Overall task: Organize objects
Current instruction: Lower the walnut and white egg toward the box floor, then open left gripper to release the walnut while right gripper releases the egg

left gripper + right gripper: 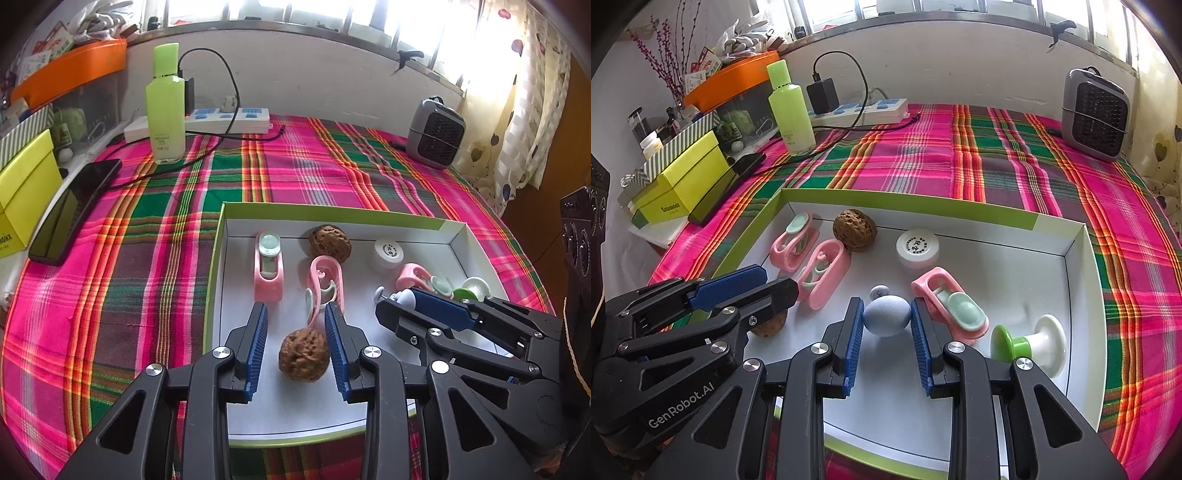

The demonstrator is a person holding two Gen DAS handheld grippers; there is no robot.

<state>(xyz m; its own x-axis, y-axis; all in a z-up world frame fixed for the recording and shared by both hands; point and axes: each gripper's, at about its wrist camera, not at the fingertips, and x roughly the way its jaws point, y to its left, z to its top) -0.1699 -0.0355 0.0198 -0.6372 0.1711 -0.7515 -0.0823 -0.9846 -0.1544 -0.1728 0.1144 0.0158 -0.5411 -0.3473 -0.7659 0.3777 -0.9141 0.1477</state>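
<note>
Mounted behind each gripper, angled steeply down along the blue fingers, close above a shallow tray [218, 258]. Left gripper [297, 345] view sees right gripper [406, 306] to its right; right view mirrors this. Shared: tray [1082, 266], plaid cloth [979, 162], window wall.

A lived-in home room: beyond the jaws a plaid tablecloth [295, 166] covers the table, with a power strip [207, 120], a green lotion bottle [165, 107] and a small heater [1097, 114] under a curtained window [517, 92].
</note>
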